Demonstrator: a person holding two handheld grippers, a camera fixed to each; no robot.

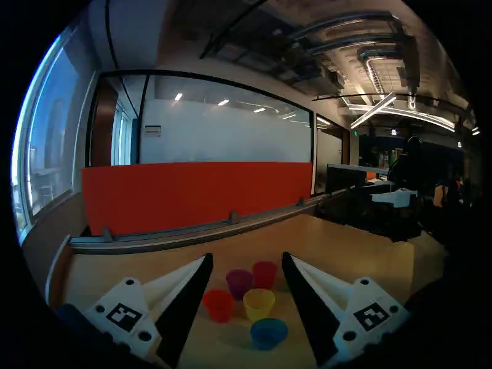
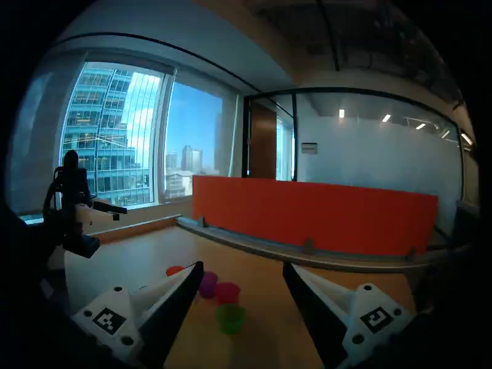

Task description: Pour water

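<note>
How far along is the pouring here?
Done: nothing visible; the yellow cup, blue cup and green cup stand upright on the table. In hand: nothing; the left gripper and right gripper are open, empty. Left: grasping a cup and pouring.

An orange partition (image 1: 197, 194) stands at the far edge of the wooden surface (image 1: 344, 240), a grey rail (image 1: 203, 230) at its foot and a frosted glass wall (image 1: 227, 132) behind it. Left of the partition, tall windows (image 2: 194, 135) show glass towers (image 2: 107, 147), with a black device on a stand (image 2: 71, 203) near them. Above and right of the partition, pipes (image 1: 369, 43) and strip lights (image 1: 400, 111) cross the ceiling.
</note>
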